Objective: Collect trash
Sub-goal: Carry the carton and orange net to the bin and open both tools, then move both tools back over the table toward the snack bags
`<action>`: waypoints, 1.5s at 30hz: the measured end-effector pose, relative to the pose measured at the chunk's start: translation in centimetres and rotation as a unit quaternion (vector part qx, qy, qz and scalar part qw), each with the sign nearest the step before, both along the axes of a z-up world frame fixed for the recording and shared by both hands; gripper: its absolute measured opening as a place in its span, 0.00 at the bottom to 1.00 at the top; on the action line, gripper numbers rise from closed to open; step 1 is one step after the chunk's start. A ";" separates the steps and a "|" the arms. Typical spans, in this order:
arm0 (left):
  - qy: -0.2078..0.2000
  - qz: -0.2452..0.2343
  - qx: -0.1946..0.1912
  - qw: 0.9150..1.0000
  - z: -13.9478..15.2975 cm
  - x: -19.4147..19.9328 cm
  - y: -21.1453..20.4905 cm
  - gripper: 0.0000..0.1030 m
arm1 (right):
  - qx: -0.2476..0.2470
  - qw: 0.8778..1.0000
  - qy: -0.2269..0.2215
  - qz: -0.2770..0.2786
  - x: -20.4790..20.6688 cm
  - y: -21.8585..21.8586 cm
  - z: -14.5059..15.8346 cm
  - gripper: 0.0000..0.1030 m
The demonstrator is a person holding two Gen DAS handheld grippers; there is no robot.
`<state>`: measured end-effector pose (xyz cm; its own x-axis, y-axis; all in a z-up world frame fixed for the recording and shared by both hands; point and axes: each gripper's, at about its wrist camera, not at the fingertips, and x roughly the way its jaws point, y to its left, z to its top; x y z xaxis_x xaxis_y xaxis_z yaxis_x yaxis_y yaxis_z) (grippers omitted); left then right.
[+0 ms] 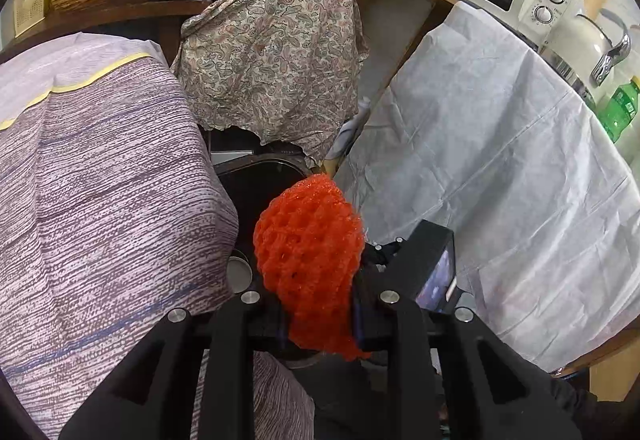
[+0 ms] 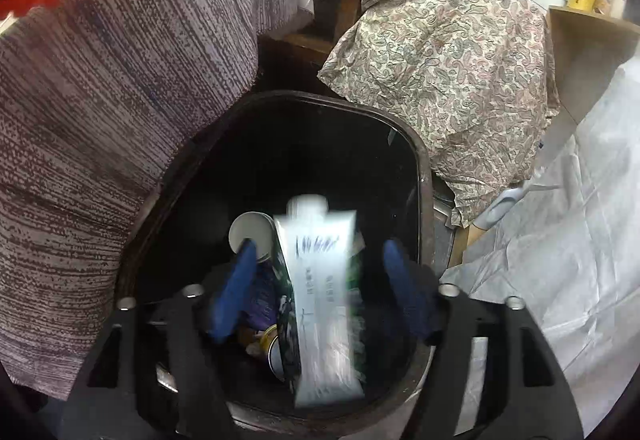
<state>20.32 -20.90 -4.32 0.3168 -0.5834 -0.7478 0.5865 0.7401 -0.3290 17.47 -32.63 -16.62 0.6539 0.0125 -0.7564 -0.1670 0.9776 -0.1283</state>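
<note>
— Orange foam net [image 1: 310,260]: why is it pinched in the left gripper [image 1: 318,324]?

— Waiting above the bin [image 2: 424,176]. Right gripper [image 2: 320,288] is spread wide; the blurred white tube [image 2: 320,304] between its fingers looks released, falling binward.

The dark rounded plastic bin [image 2: 424,176] sits between the striped purple cloth [image 2: 100,120] on its left and the white sheet [image 2: 560,240] on its right, the paisley cloth [image 2: 452,80] beyond; a white paper cup [image 2: 250,230] lies inside.
</note>
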 end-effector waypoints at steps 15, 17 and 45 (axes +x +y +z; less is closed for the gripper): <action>0.001 -0.033 0.056 0.998 -2.8 0.5 -5.1 0.22 | -0.033 0.999 -0.020 -0.037 -6.5 -2.7 4.1 0.70; 0.005 -0.036 0.065 0.997 -3.5 0.5 -5.6 0.24 | -0.029 0.998 -0.021 -0.042 -7.2 -3.2 4.6 0.70; -0.099 -0.009 0.009 0.995 5.1 -2.5 0.4 0.91 | 0.016 0.992 -0.064 -0.108 -8.9 -5.5 8.9 0.83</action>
<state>17.83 -20.46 0.75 0.4486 -0.5776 -0.6821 0.6520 0.7334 -0.1923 8.59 -38.09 -7.76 0.7341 -0.1156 -0.6691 0.0618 0.9927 -0.1038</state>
